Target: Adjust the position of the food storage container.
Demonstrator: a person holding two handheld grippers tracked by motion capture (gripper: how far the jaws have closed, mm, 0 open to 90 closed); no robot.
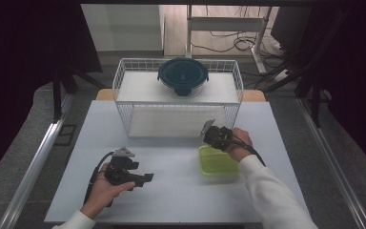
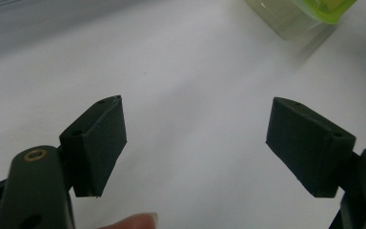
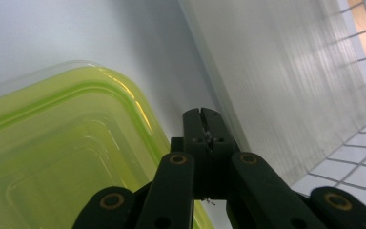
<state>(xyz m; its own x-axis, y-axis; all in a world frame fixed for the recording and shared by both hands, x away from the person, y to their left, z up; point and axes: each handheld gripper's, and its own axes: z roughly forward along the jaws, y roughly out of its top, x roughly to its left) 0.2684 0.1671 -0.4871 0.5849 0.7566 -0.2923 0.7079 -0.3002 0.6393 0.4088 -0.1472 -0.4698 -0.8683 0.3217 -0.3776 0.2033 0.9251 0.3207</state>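
Observation:
A yellow-green lidded box [image 1: 217, 163] lies on the white table [image 1: 171, 200] at the right. My right gripper [image 1: 213, 139] hovers over the box's far edge, between it and the wire rack. In the right gripper view its jaws [image 3: 203, 115] are pressed together with nothing visible between them, just beside the box lid [image 3: 66, 148]. My left gripper [image 1: 142, 172] is held low over the table at the front left. Its jaws [image 2: 195, 138] stand wide apart over bare tabletop, and the box [image 2: 310, 12] lies farther off.
A white wire rack [image 1: 178, 90] stands at the back of the table, with a round dark teal lidded container [image 1: 183, 75] on its upper shelf. The rack's lower shelf [image 3: 286, 71] is close to the right gripper. Table edges run front and sides.

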